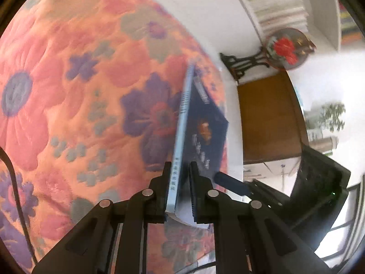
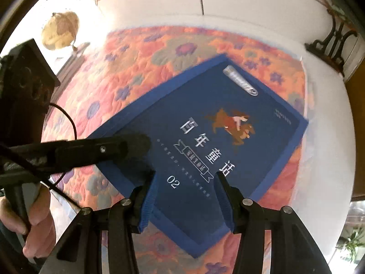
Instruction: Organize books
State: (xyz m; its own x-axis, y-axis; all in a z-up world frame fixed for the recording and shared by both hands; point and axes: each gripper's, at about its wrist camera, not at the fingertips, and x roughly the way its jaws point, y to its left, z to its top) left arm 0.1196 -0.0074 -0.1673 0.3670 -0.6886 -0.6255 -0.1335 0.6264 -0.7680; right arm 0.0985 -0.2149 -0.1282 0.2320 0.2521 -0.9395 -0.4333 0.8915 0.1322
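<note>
Clamping the dark blue book point(image 1: 200, 132) by its spine edge, the left hand-held gripper point(image 1: 180, 196) carries it above the flowered bedspread point(image 1: 68, 91), while the right hand-held gripper point(image 2: 186, 203) straddles its lower edge, grip uncertain.

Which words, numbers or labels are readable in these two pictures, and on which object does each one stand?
"百年童话" stands on the cover of the dark blue book, in large white letters.
"02" stands on the same cover, lower down.
"安徒生童话" seems to stand in the ribbon banner on the cover; it is small, so I am not certain.
The thin line of text under the banner is too small to read.
The print on the light blue spine is too blurred to read.
</note>
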